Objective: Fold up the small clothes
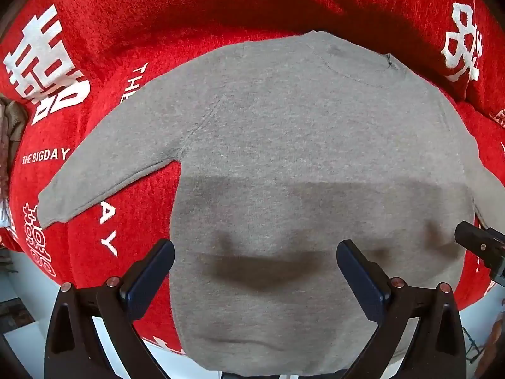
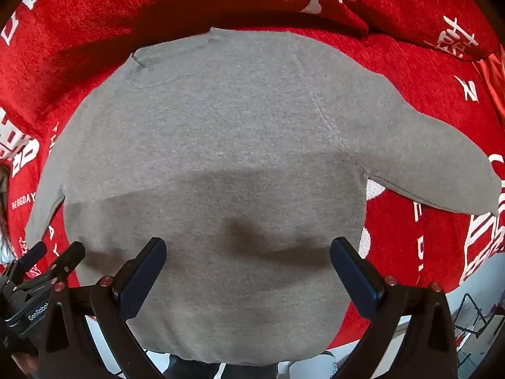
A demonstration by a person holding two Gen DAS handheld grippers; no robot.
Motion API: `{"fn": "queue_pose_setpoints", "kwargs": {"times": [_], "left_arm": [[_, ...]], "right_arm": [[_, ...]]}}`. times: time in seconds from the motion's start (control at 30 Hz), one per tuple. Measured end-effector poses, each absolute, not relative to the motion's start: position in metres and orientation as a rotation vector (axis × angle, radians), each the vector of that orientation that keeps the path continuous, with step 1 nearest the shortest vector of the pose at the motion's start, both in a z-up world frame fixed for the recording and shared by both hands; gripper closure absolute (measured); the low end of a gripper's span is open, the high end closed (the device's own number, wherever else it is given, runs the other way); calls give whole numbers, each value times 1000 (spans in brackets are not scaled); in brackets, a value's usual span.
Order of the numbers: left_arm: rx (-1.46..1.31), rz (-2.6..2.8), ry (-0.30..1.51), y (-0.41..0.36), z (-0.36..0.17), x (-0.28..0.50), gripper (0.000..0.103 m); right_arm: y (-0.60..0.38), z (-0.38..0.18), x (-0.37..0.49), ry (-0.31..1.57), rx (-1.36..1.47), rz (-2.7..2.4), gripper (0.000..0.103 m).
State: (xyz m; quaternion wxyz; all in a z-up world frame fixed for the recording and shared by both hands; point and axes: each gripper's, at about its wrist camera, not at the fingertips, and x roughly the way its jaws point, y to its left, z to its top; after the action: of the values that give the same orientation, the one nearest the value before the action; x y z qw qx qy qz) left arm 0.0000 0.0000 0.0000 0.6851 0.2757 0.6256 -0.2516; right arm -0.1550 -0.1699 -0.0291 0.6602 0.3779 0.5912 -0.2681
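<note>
Lying flat mid-frame on red blanket [image 1: 94, 15], grey sweater [image 1: 284, 142], neck upward, hem lowest. Left gripper [image 1: 255, 252] and right gripper [image 2: 249, 249] both wide open, empty, just above hem, equally near.

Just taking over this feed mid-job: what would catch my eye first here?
A small grey sweater lies spread flat, sleeves out to both sides, neckline at the far end. Under it is a bright red cover printed with large white characters. Both claws, left claw and right claw, hover open over its lower body.
</note>
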Motion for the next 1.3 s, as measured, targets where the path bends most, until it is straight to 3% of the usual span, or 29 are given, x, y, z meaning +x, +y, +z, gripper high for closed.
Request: {"fn": "queue_pose_setpoints", "kwargs": {"times": [1.3], "left_arm": [[615,-549,1388,10,2,0,0]], "right_arm": [[-164,-28,-155,1336,854,-601,0]]}}
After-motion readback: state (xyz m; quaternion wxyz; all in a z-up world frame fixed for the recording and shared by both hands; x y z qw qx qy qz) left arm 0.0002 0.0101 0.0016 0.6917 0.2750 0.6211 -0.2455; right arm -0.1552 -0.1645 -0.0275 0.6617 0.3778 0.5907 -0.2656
